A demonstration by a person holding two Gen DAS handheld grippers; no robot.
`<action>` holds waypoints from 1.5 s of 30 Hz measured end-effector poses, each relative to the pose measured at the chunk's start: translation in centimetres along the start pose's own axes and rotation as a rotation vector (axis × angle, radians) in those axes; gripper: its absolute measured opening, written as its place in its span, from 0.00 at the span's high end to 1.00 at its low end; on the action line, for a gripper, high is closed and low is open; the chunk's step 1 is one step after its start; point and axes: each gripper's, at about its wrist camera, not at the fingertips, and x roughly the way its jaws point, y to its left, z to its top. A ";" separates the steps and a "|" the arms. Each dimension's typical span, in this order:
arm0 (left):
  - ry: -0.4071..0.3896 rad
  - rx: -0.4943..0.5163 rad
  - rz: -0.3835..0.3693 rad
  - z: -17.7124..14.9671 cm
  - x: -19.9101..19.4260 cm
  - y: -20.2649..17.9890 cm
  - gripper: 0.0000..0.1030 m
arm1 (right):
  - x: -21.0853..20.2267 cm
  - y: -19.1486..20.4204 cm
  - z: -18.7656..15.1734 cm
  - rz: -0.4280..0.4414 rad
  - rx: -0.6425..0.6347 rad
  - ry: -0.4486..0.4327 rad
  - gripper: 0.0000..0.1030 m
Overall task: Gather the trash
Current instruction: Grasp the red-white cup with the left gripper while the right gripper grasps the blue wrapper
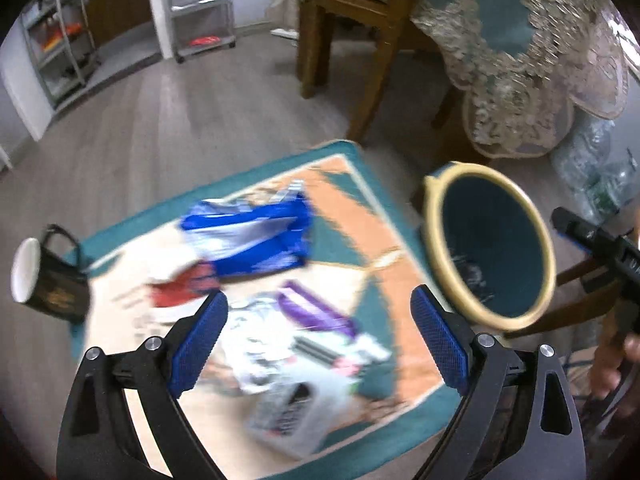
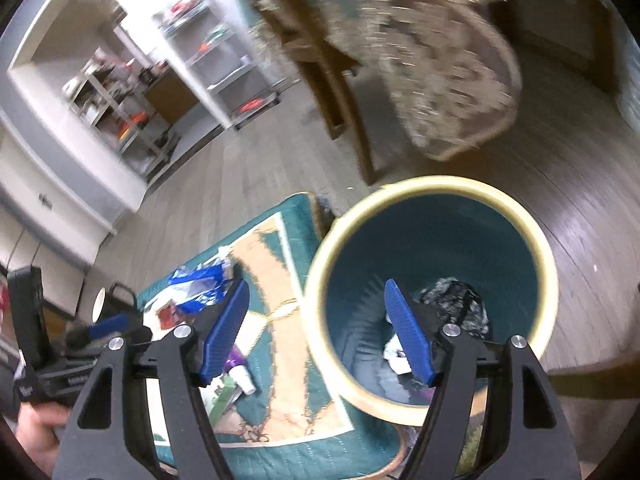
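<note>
The left hand-held gripper [image 1: 319,334] is wide open with nothing between its blue pads [image 1: 199,343]. It hangs over a small desk covered with a teal and orange cloth [image 1: 372,240]. Trash lies on the cloth — a shiny blue and silver wrapper [image 1: 256,240] in the middle, a purple wrapper [image 1: 316,310] nearer, and white crumpled packaging [image 1: 280,376] nearest of all. A red and white piece [image 1: 176,292] lies just left of the blue wrapper. The picture is blurry, so the writing on them cannot be read.

A black mug [image 1: 48,276] with a white inside lies tipped on its side at the left edge of the desk.

The trash bin [image 1: 436,216] stands just right of the desk. It is teal inside with a cream rim.

The right hand-held gripper [image 2: 318,332] is open too, and it holds nothing. Its right pad is over the mouth of the bin [image 2: 540,248] and its left pad is over the cloth. Down in the bin lie some dark crumpled trash [image 2: 456,304] and a white scrap [image 2: 396,356].

Far behind stand a wooden chair [image 1: 360,40], a lacy tablecloth [image 1: 520,80] and metal shelves [image 1: 200,4].
</note>
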 end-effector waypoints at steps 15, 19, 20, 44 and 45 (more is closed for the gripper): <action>0.077 0.030 0.142 -0.9 3.5 11.8 0.11 | 6.8 11.3 3.1 0.079 -0.394 0.194 0.25; 0.080 0.157 0.175 -0.7 4.8 11.0 0.11 | 9.6 13.8 2.8 0.067 -0.523 0.225 0.25; 0.077 0.200 0.193 -0.7 5.1 10.6 0.13 | 10.4 14.3 2.6 0.064 -0.550 0.235 0.25; 0.201 0.312 0.211 1.6 10.7 10.7 0.88 | 19.3 19.9 0.9 0.129 -0.835 0.306 0.26; 0.207 0.308 0.208 1.5 10.6 10.8 0.89 | 19.6 20.2 0.8 0.132 -0.852 0.304 0.26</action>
